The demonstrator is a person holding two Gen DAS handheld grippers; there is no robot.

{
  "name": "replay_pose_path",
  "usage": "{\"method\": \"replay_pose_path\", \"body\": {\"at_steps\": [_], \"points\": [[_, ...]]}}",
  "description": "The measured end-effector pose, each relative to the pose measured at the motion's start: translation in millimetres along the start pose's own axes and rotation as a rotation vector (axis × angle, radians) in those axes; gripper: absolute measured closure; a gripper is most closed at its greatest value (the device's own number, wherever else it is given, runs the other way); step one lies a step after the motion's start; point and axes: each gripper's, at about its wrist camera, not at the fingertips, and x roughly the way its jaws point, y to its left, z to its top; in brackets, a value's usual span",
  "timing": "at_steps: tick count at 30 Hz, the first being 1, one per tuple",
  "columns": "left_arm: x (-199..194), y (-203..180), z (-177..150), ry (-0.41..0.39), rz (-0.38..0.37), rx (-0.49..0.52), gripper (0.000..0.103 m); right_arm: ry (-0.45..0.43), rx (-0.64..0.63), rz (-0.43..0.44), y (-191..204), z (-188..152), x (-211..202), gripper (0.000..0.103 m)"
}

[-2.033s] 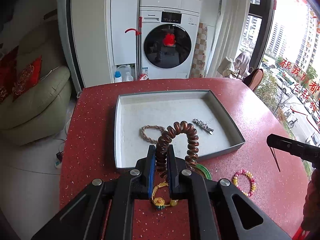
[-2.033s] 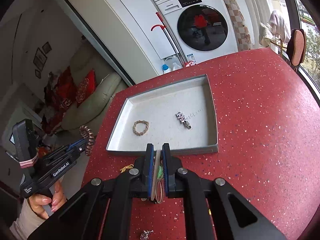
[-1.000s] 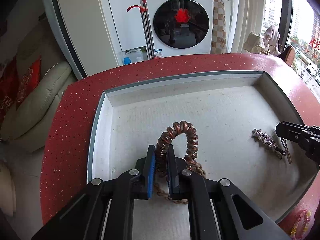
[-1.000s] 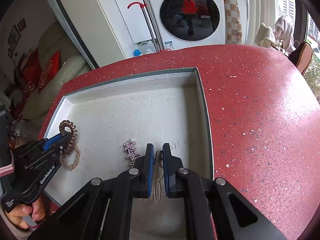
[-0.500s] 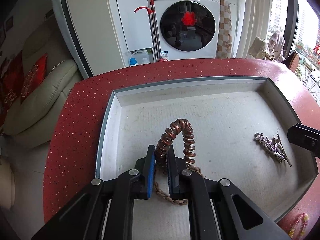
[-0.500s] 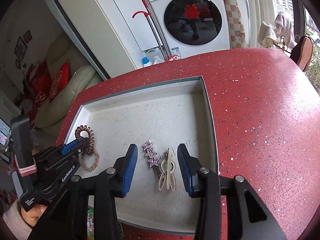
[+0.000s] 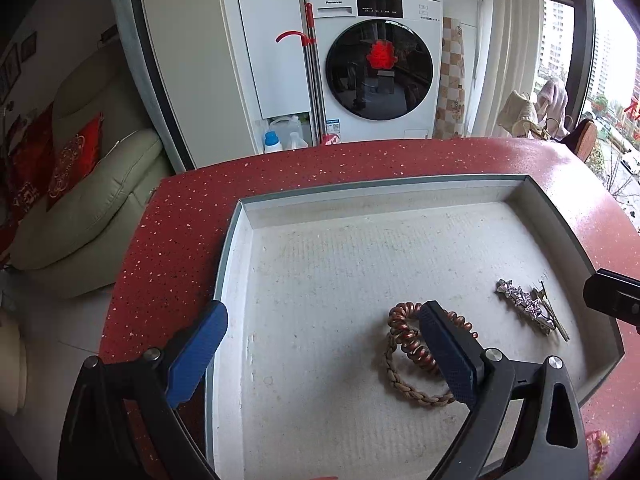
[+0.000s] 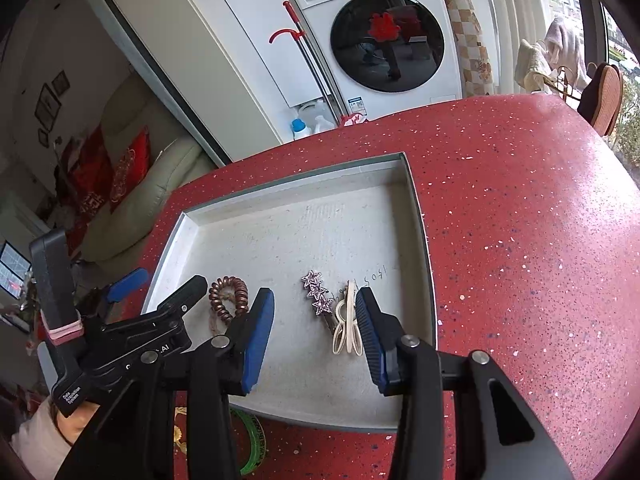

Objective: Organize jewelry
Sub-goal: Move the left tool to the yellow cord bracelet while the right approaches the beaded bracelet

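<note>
A grey tray (image 7: 400, 186) (image 8: 424, 224) sits on the red speckled table. In it a copper spiral hair tie (image 7: 404, 332) (image 8: 228, 294) lies on a braided bracelet (image 7: 404, 384). A star-shaped hair clip (image 7: 520, 304) (image 8: 318, 294) and a cream hair clip (image 8: 348, 324) lie side by side to the right. My left gripper (image 7: 320, 352) is open and empty, just over the hair tie. My right gripper (image 8: 314, 344) is open and empty, over the two clips.
A green bangle (image 8: 252, 440) and a yellow-corded charm (image 8: 180, 436) lie on the table in front of the tray. A pink bead bracelet (image 7: 598, 452) lies at the front right. A washing machine (image 7: 376, 72) and a sofa (image 7: 92, 200) stand beyond the table.
My left gripper has opened and let the copper hair tie drop onto the braided bracelet. My right gripper opened earlier, left the cream clip in the tray, and has drawn back a little.
</note>
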Motion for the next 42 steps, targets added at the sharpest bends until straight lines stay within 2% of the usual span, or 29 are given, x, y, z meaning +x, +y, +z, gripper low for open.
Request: {"method": "replay_pose_path", "body": {"at_steps": [4,10,11,16,21,24,34,42], "points": [[-26,5,-5,-0.070,0.016,0.028,0.000,-0.044,0.010,0.037,3,-6,-20,0.018],[-55,21,-28,-0.053,-0.030,0.014,0.000,-0.120,0.021,0.048,4,-19,-51,0.014],[-59,24,-33,-0.047,-0.033,0.011,0.000,-0.127,0.015,0.048,5,-22,-56,0.000],[-80,32,-58,-0.047,-0.021,0.009,0.000,-0.152,-0.007,0.047,5,-40,-76,0.000],[-92,39,-78,-0.049,0.003,0.019,0.000,-0.115,0.000,0.042,0,-55,-90,0.000],[-92,39,-89,-0.016,-0.025,0.024,0.000,-0.079,-0.002,0.039,-5,-68,-93,0.000],[-78,31,-116,0.066,-0.047,0.036,0.000,0.037,-0.033,-0.093,-23,-112,-84,0.000],[-69,27,-123,0.103,-0.044,0.034,0.000,0.077,-0.043,-0.178,-34,-123,-80,0.000]]}}
